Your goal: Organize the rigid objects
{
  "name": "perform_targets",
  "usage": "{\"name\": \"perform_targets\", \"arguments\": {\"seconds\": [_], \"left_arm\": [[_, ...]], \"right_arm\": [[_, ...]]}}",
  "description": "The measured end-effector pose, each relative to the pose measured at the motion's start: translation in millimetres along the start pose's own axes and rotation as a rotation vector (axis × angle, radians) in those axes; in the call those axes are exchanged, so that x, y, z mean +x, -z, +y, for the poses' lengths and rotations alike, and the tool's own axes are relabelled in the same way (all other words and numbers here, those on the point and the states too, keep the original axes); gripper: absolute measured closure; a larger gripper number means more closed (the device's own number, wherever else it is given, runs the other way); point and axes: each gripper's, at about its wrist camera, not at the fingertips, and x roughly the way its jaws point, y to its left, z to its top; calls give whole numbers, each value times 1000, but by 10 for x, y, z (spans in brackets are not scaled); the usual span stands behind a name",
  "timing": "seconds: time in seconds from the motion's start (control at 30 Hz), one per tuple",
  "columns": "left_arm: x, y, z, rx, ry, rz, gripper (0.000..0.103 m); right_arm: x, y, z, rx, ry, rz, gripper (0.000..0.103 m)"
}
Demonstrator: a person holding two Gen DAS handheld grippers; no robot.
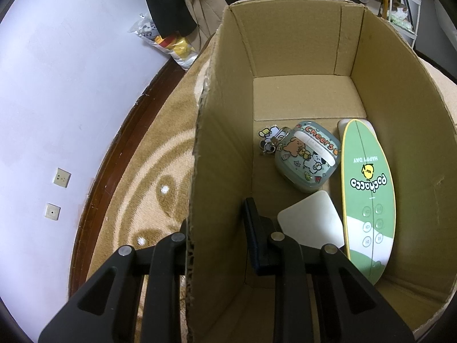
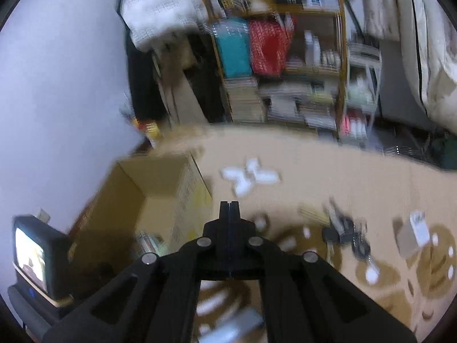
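An open cardboard box (image 1: 291, 43) stands on a tan patterned rug (image 1: 160, 154). Inside it lie a clear earbud case (image 1: 307, 157) printed "Cheers" with a charm keyring (image 1: 270, 140), a green oval Pochacco board (image 1: 368, 194) leaning on the right wall, and a white rounded square (image 1: 311, 223). My left gripper (image 1: 217, 223) is open and straddles the box's left wall, one finger outside and one inside. In the blurred right wrist view my right gripper (image 2: 230, 208) is shut on nothing, above the rug beside the box (image 2: 160, 194).
On the rug lie a bunch of dark keys (image 2: 345, 234), a white cross-shaped thing (image 2: 250, 175), a small carton (image 2: 414, 234) and a silver item (image 2: 237, 328). A small lit screen (image 2: 31, 257) stands left of the box. Shelves (image 2: 285, 71) fill the back.
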Motion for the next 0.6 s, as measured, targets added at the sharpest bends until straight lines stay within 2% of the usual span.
{"name": "perform_targets", "arguments": {"seconds": [0.03,0.1,0.17,0.2,0.3,0.37,0.47,0.6], "left_arm": [[-2,2,-6,0,0,1,80],[-2,-1,-9,2,-2,0,80],[-7,0,-18,4,-4,0,80],[-5,-4,-12,4,-4,0,80],[-6,-5,-9,3,-3,0,80],[-8,-6,-9,4,-3,0,80],[-10,-5,-4,1,-1,0,80],[-6,-2,-4,3,-1,0,80]], "right_arm": [[44,38,-61,39,-3,46,99],[80,120,-186,102,-19,99,88],[86,207,-252,134,-26,128,58],[82,244,-269,136,-18,133,54],[78,322,-241,118,-2,160,51],[76,359,-215,119,-6,180,42],[67,461,-185,122,-10,201,35],[122,577,-157,136,3,235,33]]}}
